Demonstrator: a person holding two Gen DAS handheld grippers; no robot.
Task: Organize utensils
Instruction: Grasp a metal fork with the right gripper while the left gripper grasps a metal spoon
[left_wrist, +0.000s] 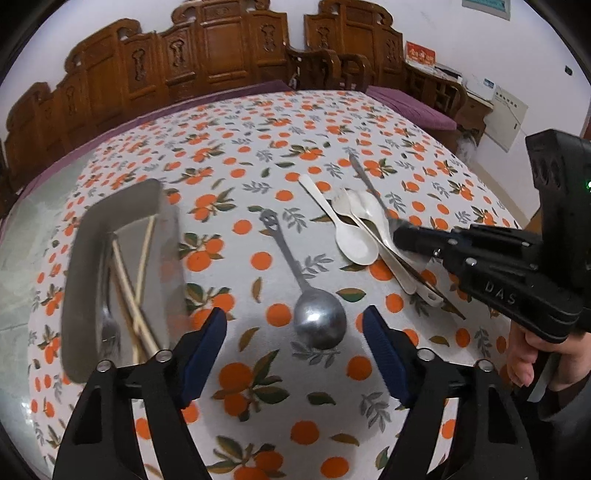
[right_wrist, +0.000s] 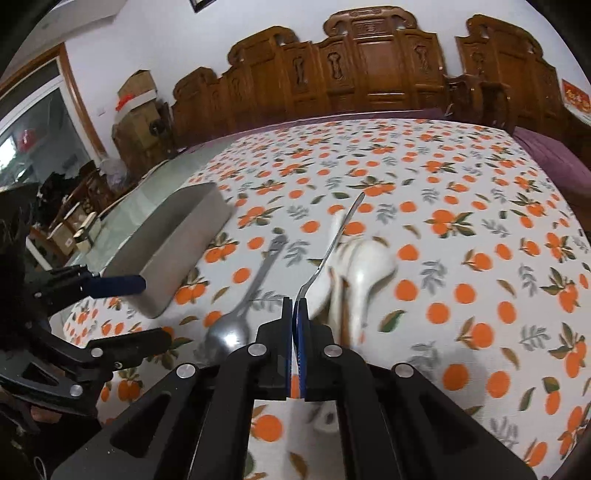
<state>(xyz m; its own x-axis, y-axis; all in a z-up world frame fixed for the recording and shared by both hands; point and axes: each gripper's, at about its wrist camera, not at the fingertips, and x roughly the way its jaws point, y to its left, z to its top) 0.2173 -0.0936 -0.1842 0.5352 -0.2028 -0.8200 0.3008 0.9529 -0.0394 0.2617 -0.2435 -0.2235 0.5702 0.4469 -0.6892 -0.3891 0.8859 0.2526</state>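
The right gripper (right_wrist: 294, 306) is clamped on the tine end of a thin steel fork (right_wrist: 330, 246), handle pointing away; lift it level so it clears the smooth cream plastic spoons (left_wrist: 352, 236) beneath. The left gripper (left_wrist: 294, 341) hangs well open over the round bowl of a dull metal spoon (left_wrist: 319, 323), touching nothing. Both belong in the grey metal tray (left_wrist: 74, 295), left on the worktop (left_wrist: 258, 122), beside the chopsticks (left_wrist: 131, 295).

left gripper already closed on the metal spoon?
No, the left gripper stands open, its blue pads on either side of the metal spoon bowl without touching it.
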